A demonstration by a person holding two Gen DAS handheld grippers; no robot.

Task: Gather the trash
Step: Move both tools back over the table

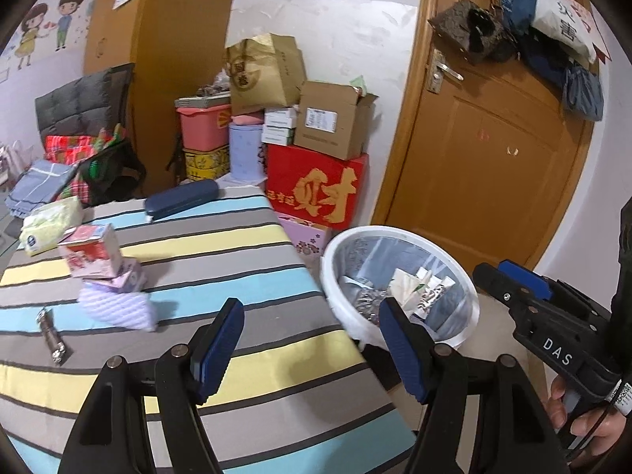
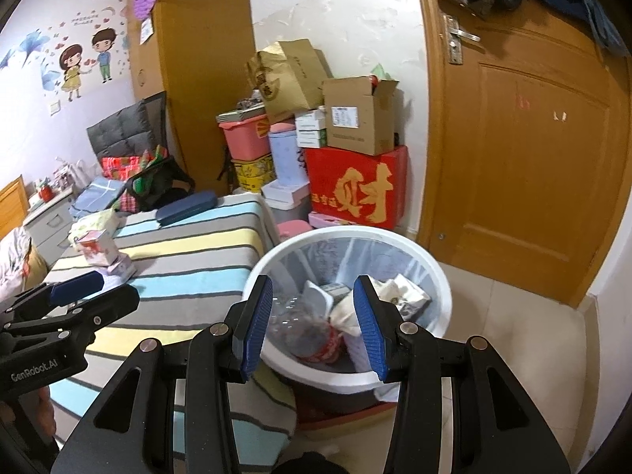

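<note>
My left gripper (image 1: 312, 343) is open and empty over the striped table cloth (image 1: 221, 245), close to the table's right edge. Further left on the cloth lie a red-and-white carton (image 1: 93, 251), a small purple box (image 1: 130, 278) under it, a purple foam net (image 1: 118, 310) and a tissue pack (image 1: 51, 225). My right gripper (image 2: 312, 320) hangs open and empty above the white trash bin (image 2: 434, 264), which holds a plastic bottle (image 2: 292, 328), cartons and paper. The bin (image 1: 355, 237) stands beside the table's right edge. The right gripper (image 1: 491, 270) shows at the far right, the left gripper (image 2: 114, 288) at the left.
A blue case (image 1: 181, 197) and a small metal cylinder (image 1: 51, 335) also lie on the cloth. Stacked boxes, among them a red one (image 1: 316, 189), fill the corner behind the bin. A wooden door (image 1: 486, 150) stands to the right, with tiled floor (image 2: 513, 339) in front of it.
</note>
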